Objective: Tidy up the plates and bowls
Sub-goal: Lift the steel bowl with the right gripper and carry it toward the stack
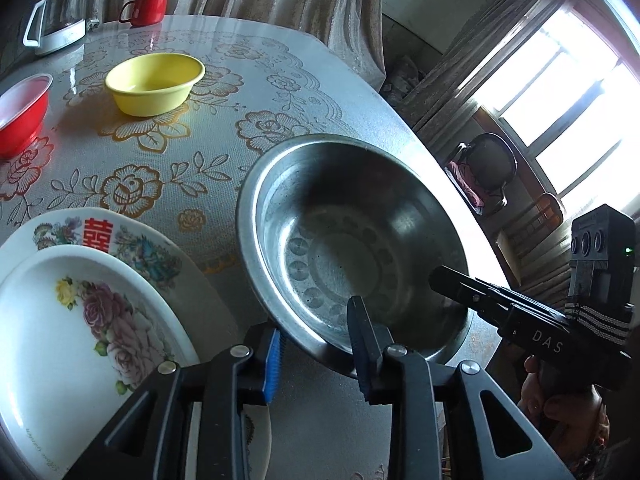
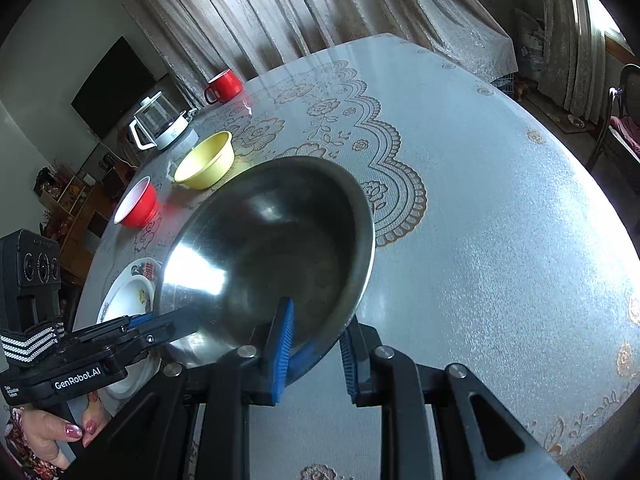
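A large steel bowl (image 1: pixel 352 240) (image 2: pixel 272 240) is held at its rim from two sides, tilted above the flowered tablecloth. My left gripper (image 1: pixel 315 320) (image 2: pixel 180 320) is shut on the near-left rim, blue pad outside and the other finger inside. My right gripper (image 2: pixel 318 314) (image 1: pixel 444 280) is shut on the opposite rim in the same way. Two stacked plates (image 1: pixel 72 320) (image 2: pixel 128 292) lie to the bowl's left, a rose-patterned one on top. Farther back sit a yellow bowl (image 1: pixel 156 84) (image 2: pixel 206 160) and a red bowl (image 1: pixel 20 120) (image 2: pixel 138 204).
A red mug (image 1: pixel 148 8) (image 2: pixel 224 86) and a glass kettle (image 1: pixel 60 16) (image 2: pixel 160 124) stand at the table's far edge by the curtain. A chair (image 1: pixel 488 168) stands beyond the round table's right edge. A hand (image 2: pixel 52 432) holds the left gripper's handle.
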A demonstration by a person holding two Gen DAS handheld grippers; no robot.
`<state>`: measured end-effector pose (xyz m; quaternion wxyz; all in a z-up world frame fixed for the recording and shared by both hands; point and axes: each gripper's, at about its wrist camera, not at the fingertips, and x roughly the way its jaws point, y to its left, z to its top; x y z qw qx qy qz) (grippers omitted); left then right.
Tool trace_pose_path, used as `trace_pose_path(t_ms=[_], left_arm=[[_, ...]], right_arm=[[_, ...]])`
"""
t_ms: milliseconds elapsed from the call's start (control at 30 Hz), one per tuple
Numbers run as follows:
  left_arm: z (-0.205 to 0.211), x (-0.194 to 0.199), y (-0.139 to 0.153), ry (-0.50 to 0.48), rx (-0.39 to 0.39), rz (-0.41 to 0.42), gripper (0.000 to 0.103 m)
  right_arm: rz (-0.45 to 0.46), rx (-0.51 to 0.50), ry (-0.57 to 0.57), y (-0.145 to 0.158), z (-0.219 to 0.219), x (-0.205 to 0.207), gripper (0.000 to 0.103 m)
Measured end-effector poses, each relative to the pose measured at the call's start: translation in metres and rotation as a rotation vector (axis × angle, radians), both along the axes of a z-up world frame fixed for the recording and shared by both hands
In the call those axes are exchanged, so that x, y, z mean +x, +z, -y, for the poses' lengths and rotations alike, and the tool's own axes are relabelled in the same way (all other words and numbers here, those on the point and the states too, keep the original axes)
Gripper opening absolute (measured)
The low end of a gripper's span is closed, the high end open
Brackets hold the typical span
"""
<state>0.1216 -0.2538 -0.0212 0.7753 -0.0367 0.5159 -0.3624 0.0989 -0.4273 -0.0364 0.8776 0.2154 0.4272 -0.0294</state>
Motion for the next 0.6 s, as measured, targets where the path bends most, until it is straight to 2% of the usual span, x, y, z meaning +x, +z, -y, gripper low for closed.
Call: trace_pose_path(t_ms=[267, 600], left_arm=[[0.003, -0.009, -0.003, -0.006, 0.017, 0.031, 0.032], [0.006, -0.009, -0.004, 0.0, 0.034, 0.045, 0.033]], right_arm=[[0.007, 0.007, -0.019, -0.006, -0.003, -0.014, 0.021], [0.006, 0.006, -0.026, -0.012, -0.002, -0.009, 0.022]])
